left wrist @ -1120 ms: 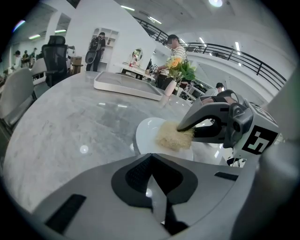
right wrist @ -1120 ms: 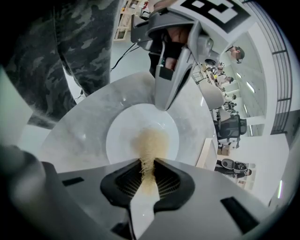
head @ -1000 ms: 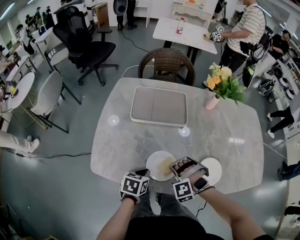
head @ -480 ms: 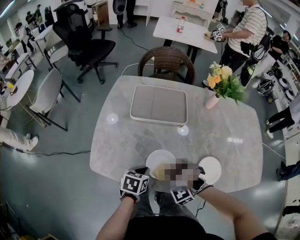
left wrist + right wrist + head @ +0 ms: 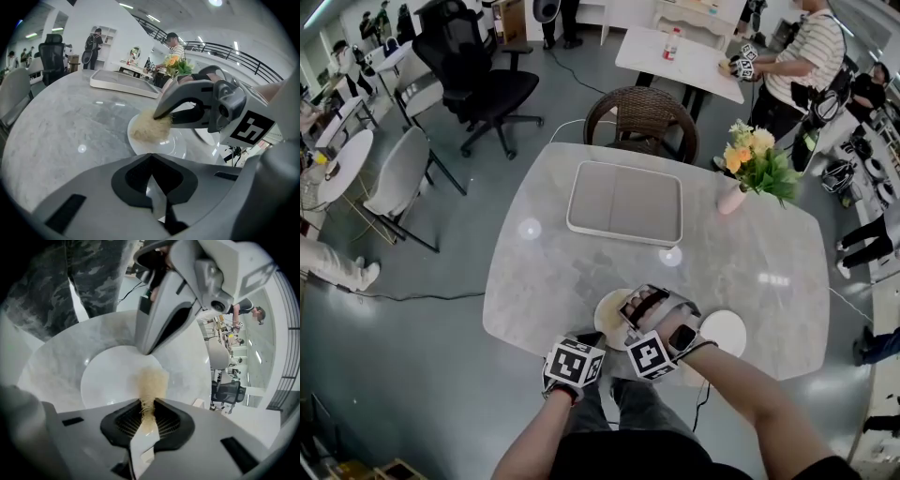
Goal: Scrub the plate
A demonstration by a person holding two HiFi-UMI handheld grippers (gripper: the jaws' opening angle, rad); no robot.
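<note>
A white plate (image 5: 607, 309) lies at the near edge of the marble table (image 5: 750, 272). My left gripper (image 5: 588, 338) is shut on the plate's near rim (image 5: 165, 149), its jaws closed over the edge in the left gripper view. My right gripper (image 5: 627, 306) is shut on a tan scrub pad (image 5: 152, 383) and presses it onto the plate's face (image 5: 108, 380). In the left gripper view the pad (image 5: 149, 129) sits on the far left part of the plate under the right gripper (image 5: 160, 114). The right gripper view shows the left gripper's tip (image 5: 143, 348) at the far rim.
A second white plate (image 5: 729, 329) lies just right of my right hand. A pale rectangular tray (image 5: 625, 202) rests mid-table, and a pink vase of flowers (image 5: 748, 159) stands at the back right. A wicker chair (image 5: 642, 112) is behind the table. People stand further off.
My right gripper has slid the scrub pad across the plate, leftward and away from me. The left gripper has kept its hold on the rim.
</note>
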